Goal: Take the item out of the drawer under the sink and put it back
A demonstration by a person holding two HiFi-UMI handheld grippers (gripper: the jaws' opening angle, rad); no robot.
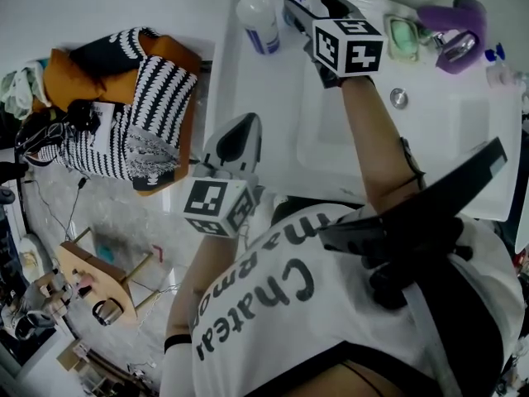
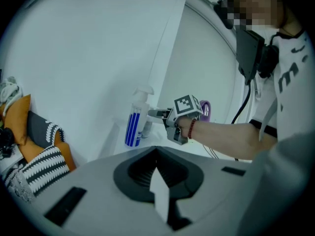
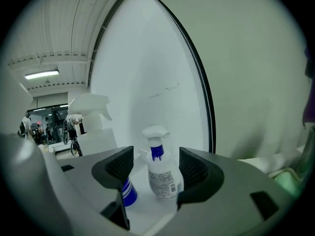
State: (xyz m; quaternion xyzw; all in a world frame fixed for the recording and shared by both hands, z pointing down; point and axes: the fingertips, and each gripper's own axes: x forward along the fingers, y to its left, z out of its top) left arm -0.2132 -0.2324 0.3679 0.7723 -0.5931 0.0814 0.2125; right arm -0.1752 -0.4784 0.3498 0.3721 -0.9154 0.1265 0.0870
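Small bottle (image 3: pixel 162 178) stands within the wide-spread right gripper (image 3: pixel 156 167).

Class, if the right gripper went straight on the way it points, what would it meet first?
Probably the small spray bottle, centred between the right gripper's open jaws; depth is unclear.

The person wears a white T-shirt (image 1: pixel 331 304) with short sleeves and large dark lettering across the front. A boxy black unit (image 2: pixel 250 48) sits below the chin, with a thin black cable (image 2: pixel 244 102) trailing from it. There is a red bead bracelet (image 2: pixel 191 128) on the right wrist and a black band (image 1: pixel 176 341) on the left arm. The left gripper (image 1: pixel 240 135) and right gripper (image 1: pixel 314 5) look alike: pale grey shells and dark ribbed pads, each with a white marker cube (image 1: pixel 347 46) printed with black squares.
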